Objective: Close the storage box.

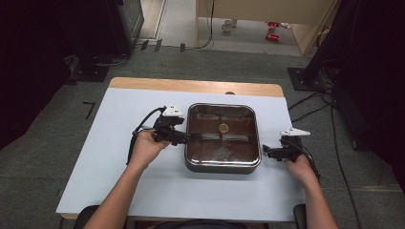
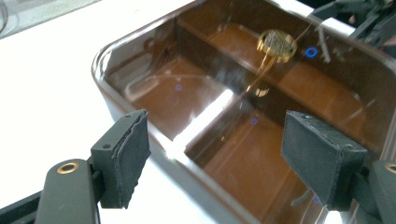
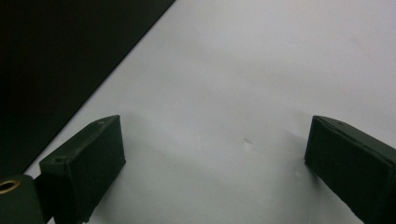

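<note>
Two forearms in from the bottom, 2 grippers out, 1 pot on the table (image 1: 119, 157).
L gripper (image 1: 187, 138) sits at the left rim of the square glass-lidded pot (image 1: 223, 164), jaws wide apart w/ nothing btwn them; 1 gold knob (image 2: 277, 45) on the lid, 4 compartments under it. R gripper (image 1: 265, 152) is just right of the pot, jaws spread over bare table.

Overhead lighting, even on the white table (image 1: 119, 157); surroundings dark. Strong glare streak on the glass lid (image 2: 205, 116); the left gripper view is slightly motion-blurred, soft.
</note>
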`<state>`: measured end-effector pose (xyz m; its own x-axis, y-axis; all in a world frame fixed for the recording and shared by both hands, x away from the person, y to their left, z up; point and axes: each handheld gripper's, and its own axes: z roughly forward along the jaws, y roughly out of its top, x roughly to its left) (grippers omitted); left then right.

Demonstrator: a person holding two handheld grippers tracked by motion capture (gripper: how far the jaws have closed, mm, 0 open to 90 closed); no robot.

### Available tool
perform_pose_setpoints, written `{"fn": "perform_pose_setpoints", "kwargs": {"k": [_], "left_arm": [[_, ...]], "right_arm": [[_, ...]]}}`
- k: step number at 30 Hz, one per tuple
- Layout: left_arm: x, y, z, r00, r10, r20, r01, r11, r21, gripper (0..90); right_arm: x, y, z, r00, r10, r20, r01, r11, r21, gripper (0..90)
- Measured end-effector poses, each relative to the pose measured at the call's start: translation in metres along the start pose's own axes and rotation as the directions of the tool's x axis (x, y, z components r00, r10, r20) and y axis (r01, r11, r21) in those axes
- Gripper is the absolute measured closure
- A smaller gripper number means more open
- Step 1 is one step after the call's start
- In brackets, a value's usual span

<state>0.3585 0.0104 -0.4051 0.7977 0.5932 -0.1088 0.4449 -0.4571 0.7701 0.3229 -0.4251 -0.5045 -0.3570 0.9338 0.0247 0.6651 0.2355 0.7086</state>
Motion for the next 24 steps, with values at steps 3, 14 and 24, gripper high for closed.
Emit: {"fn": "perform_pose_setpoints", "kwargs": {"k": [3, 14, 24], "left_arm": [[0.0, -0.015, -0.009, 0.9996, 0.0, -0.027, 0.0, 0.9998, -0.017, 24.2], [0.003, -0.052, -0.024, 0.994, 0.006, -0.109, -0.01, 0.9992, -0.04, 24.0], [0.011, -0.086, -0.022, 0.987, -0.035, -0.157, 0.035, 0.9994, -0.001, 24.1]], "right_arm": [[0.0, 0.0, 0.0, 1.0, 0.0, 0.0, 0.0, 1.0, 0.0, 4.3], [0.0, 0.0, 0.0, 1.0, 0.0, 0.0, 0.0, 1.0, 0.001, 4.3], [0.0, 0.0, 0.0, 1.0, 0.001, 0.0, -0.001, 1.0, 0.0, 4.3]]}}
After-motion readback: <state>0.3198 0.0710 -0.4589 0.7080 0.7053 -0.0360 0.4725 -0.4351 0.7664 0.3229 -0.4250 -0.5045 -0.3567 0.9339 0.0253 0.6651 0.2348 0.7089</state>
